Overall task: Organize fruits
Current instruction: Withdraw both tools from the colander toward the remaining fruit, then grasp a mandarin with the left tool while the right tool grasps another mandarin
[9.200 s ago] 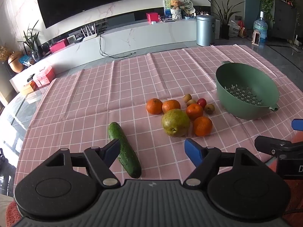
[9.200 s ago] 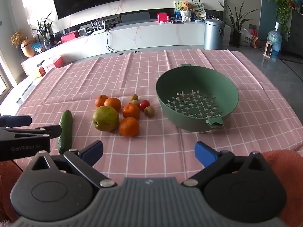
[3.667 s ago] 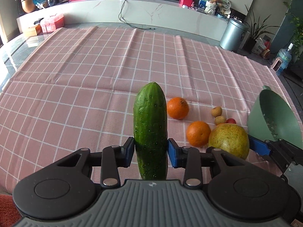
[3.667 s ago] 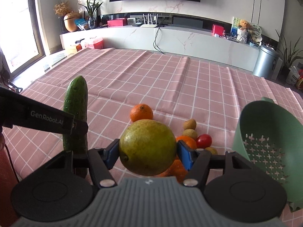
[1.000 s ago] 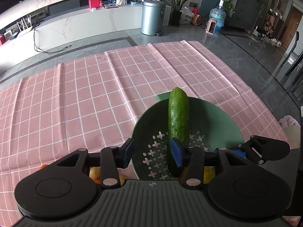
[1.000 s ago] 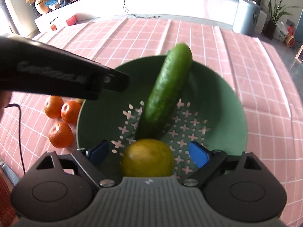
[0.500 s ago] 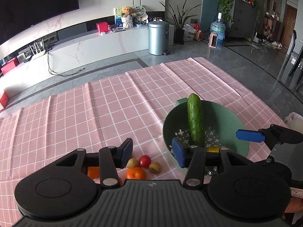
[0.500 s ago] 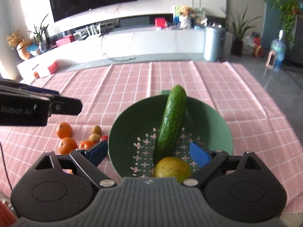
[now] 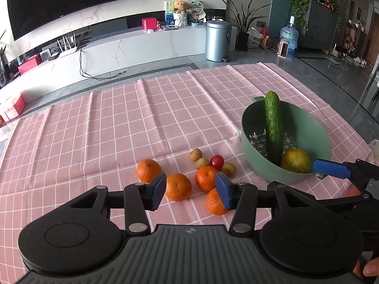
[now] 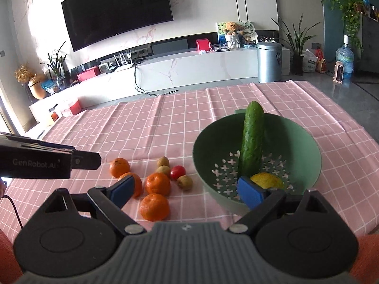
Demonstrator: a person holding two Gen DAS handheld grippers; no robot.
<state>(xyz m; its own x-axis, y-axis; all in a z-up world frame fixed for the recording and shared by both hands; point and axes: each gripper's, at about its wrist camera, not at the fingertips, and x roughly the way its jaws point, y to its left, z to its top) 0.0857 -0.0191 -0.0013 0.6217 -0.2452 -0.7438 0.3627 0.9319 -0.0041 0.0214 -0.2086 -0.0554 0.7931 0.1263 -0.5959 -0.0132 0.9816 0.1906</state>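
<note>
A green colander (image 9: 305,127) (image 10: 308,151) stands on the pink checked cloth at the right. A cucumber (image 9: 273,127) (image 10: 252,142) leans in it, beside a yellow-green pear (image 9: 295,161) (image 10: 266,180). Several oranges (image 9: 178,187) (image 10: 154,207), small brown fruits (image 9: 196,154) (image 10: 184,182) and a red tomato (image 9: 217,161) (image 10: 178,172) lie on the cloth left of the colander. My left gripper (image 9: 189,190) is open and empty above the oranges. My right gripper (image 10: 187,189) is open and empty, between the oranges and the colander.
The pink checked tablecloth (image 9: 118,123) covers the table, with its far edge toward a white TV bench (image 9: 142,47). A metal bin (image 9: 216,40) and a water bottle (image 9: 288,39) stand on the floor beyond.
Both grippers have pulled back and left from the colander. The oranges now lie under the left gripper's fingers. The cucumber and pear stay in the colander.
</note>
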